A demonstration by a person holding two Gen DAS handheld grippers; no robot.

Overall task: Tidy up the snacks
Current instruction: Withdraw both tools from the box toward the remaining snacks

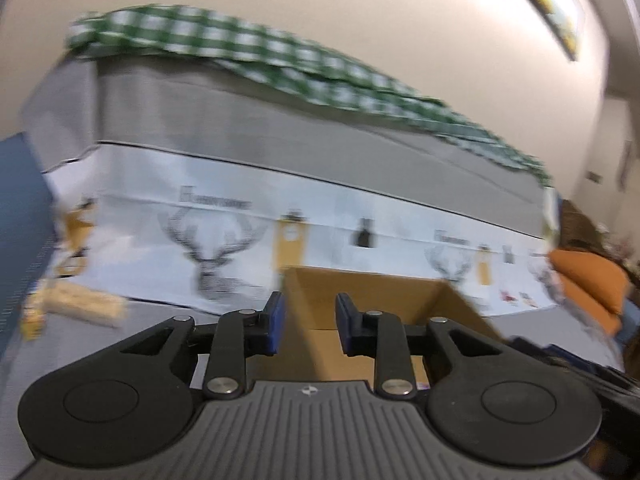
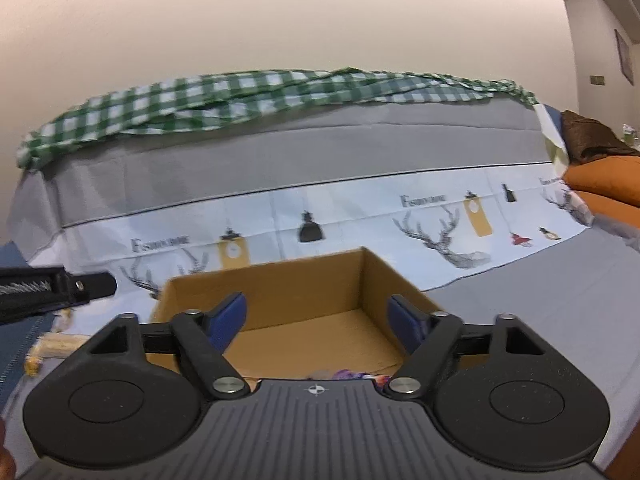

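An open brown cardboard box [image 2: 304, 280] stands on the grey cloth in front of both grippers; it also shows in the left wrist view [image 1: 360, 292]. A colourful snack wrapper [image 2: 348, 374] peeks out at the box's near edge. My right gripper [image 2: 318, 320] is open and empty over the box. My left gripper [image 1: 310, 320] is partly open and empty at the box's left side. A pale yellow snack packet [image 1: 80, 304] lies on the cloth to the left; it also shows in the right wrist view [image 2: 56, 346]. The left view is blurred.
A white cloth with deer prints [image 2: 360, 216] lies behind the box. A green checked cloth [image 2: 240, 96] is bunched along the back by the wall. Orange cushions [image 2: 608, 188] sit at the right. The left gripper's body [image 2: 52, 288] enters the right view from the left.
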